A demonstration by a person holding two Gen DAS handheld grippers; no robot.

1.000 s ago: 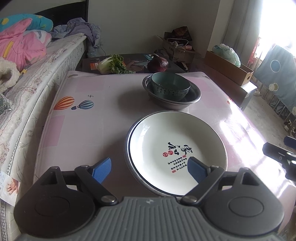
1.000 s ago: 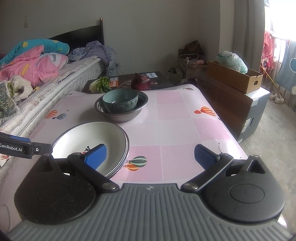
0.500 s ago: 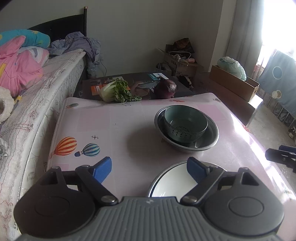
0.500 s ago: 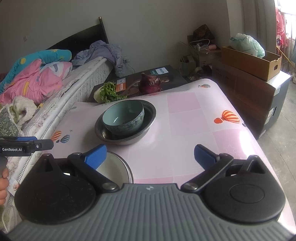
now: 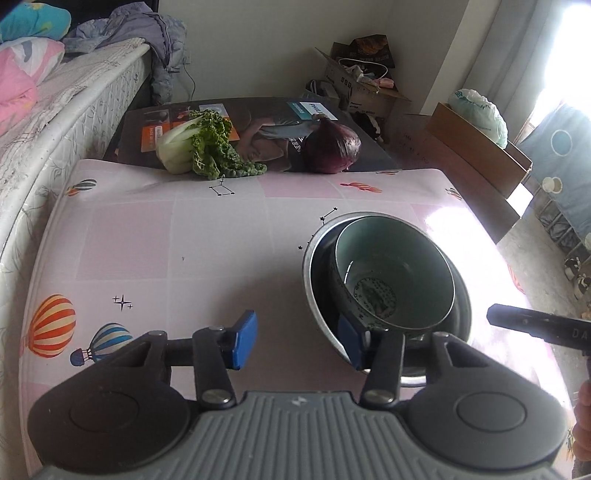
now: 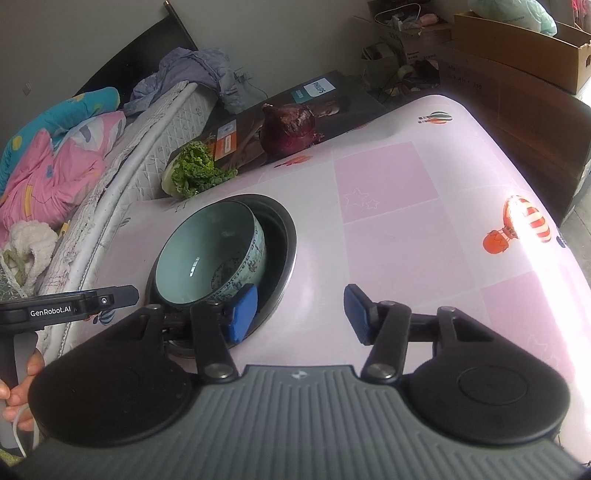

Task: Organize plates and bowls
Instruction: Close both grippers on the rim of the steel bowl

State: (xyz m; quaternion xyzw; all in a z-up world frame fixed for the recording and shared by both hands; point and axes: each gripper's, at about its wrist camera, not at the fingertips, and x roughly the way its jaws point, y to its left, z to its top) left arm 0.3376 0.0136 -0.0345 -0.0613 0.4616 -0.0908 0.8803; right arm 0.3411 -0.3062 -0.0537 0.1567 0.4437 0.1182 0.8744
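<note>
fingers [image 5: 245, 339] of both hands closing astride metal basin [image 5: 317, 295] rim.

Small bedroom, plain off-white walls [image 5: 258, 48]. Table covered with a glossy pink-and-white checked cloth printed with hot-air balloons [image 5: 155, 236]; strong glare on its window side. White quilted mattress [image 5: 74, 107] runs along the table's left edge, dark headboard [image 6: 147, 55] at the wall, pink and teal bedding [image 6: 48, 162] and a grey-lilac heap of clothes [image 5: 147, 26] on top. Beyond the table, a flat dark printed box [image 5: 266, 122] carrying a leafy green cabbage [image 5: 199, 147] and a purple-red cabbage [image 5: 332, 147]. Open cardboard boxes [image 5: 354, 85] in the corner, long brown cardboard box [image 6: 517, 40] with a pale green plastic bag [image 5: 480, 110]. Grey curtain [image 5: 491, 55], overexposed window at right, bare grey concrete floor [image 5: 535, 251].
</note>
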